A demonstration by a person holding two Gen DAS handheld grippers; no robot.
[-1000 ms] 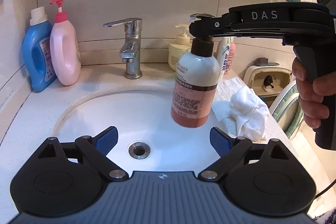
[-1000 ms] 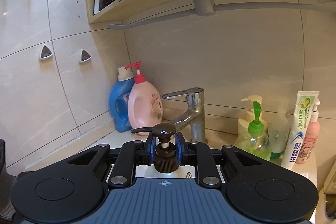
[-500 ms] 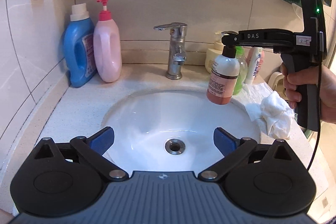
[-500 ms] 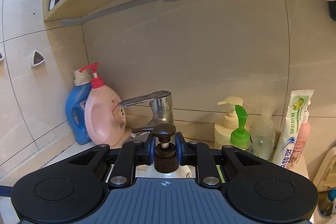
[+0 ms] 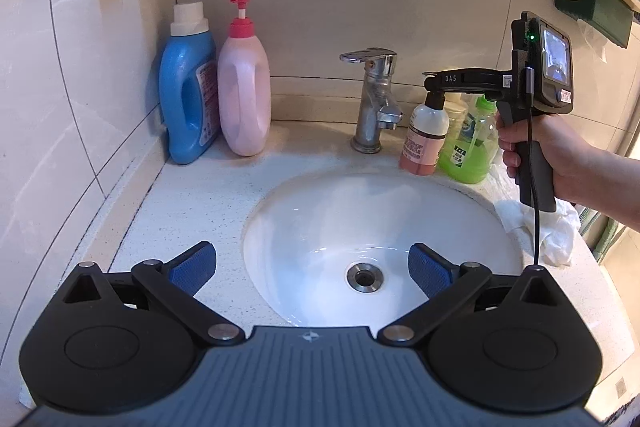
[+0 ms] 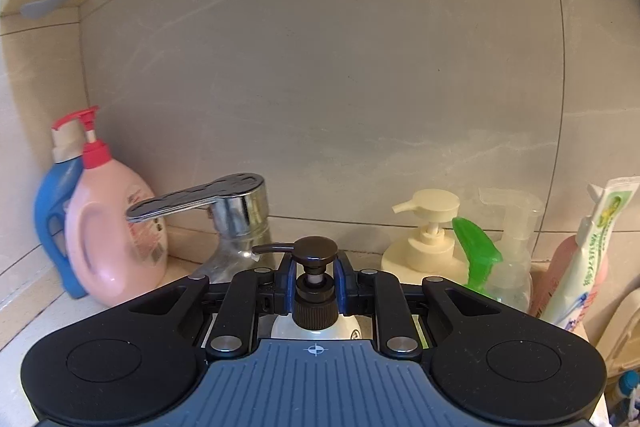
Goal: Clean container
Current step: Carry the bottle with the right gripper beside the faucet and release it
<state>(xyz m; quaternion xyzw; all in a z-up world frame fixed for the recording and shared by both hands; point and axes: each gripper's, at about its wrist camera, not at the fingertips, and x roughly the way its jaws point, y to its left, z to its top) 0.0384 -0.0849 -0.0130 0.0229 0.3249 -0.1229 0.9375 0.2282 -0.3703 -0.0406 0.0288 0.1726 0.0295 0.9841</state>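
- Right wrist view shows your right tongs (image 6: 315, 287) clamped on the dark neck of the pump bottle (image 6: 315, 327), just under its pump head, with the white body hanging below them.
- From the left wrist view, that pump bottle (image 5: 424, 139) sits at the back of the table (image 5: 192, 211), its base at or just above the surface; which, you cannot tell.
- Directly ahead of your right tongs stands the faucet (image 6: 236, 215); to their right the green bottle (image 5: 472, 143) is just beside the pump bottle.
- Your left tongs (image 5: 312, 267) are spread wide with nothing between them, having just been opening, and hang over the sink (image 5: 280, 211).
- Risk, as I judge it: the grip is only on a narrow neck, so a swing could twist the bottle loose.
- Setting down crowded, you might knock the green bottle or press the pump head.
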